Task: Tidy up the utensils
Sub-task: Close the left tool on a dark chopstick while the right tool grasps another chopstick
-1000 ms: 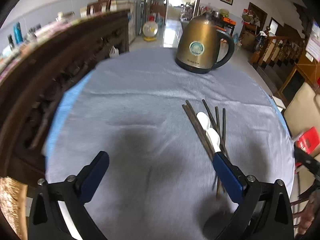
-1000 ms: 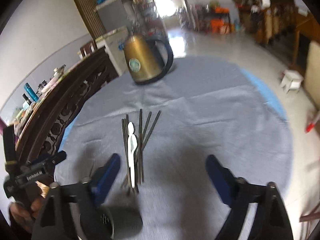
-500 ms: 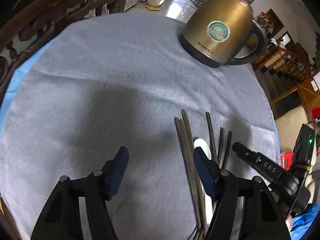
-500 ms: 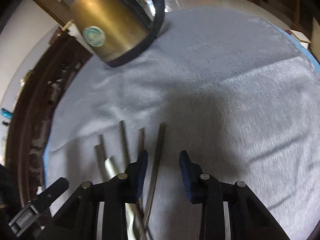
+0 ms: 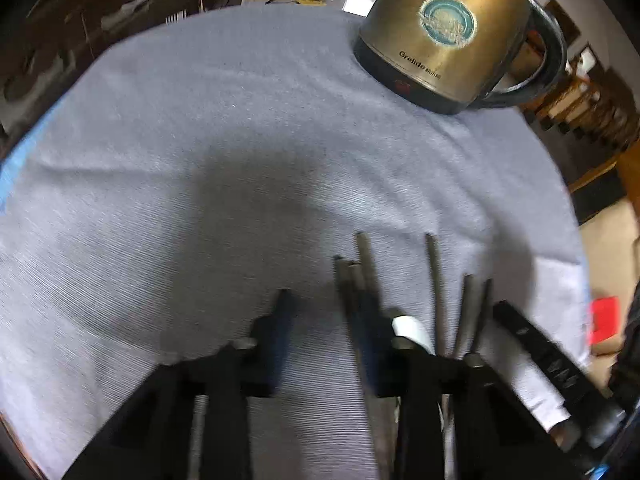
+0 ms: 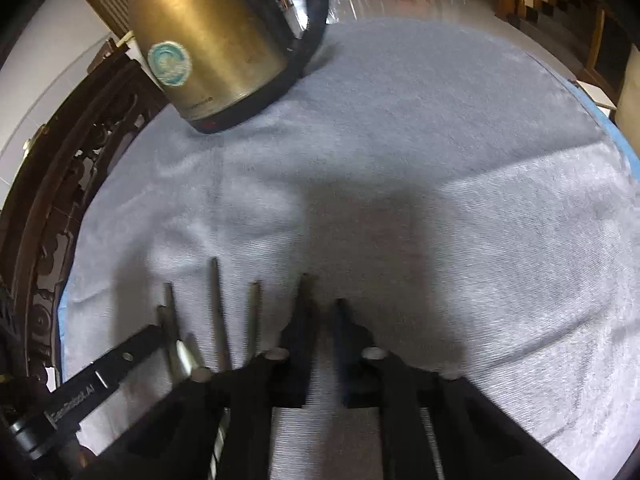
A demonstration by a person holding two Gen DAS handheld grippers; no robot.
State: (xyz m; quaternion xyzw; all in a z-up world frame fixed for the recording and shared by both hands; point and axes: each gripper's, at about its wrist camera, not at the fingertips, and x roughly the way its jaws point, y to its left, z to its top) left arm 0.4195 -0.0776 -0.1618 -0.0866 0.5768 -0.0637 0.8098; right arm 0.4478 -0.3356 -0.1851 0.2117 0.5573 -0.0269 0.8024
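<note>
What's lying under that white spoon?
The white spoon rests among dark chopsticks on the grey cloth. Most of the spoon is hidden behind the left gripper.

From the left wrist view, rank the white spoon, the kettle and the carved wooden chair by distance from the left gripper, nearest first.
1. White spoon, right beside the left gripper's right finger.
2. Kettle, far side of the table, to the right.
3. Carved wooden chair, beyond the table's left edge.

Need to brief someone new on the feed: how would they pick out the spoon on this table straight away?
Start at the gold kettle at the far side of the grey cloth, then come toward the camera to the bundle of dark chopsticks. The spoon lies among them beside the left gripper: the only white piece among dark sticks.
</note>
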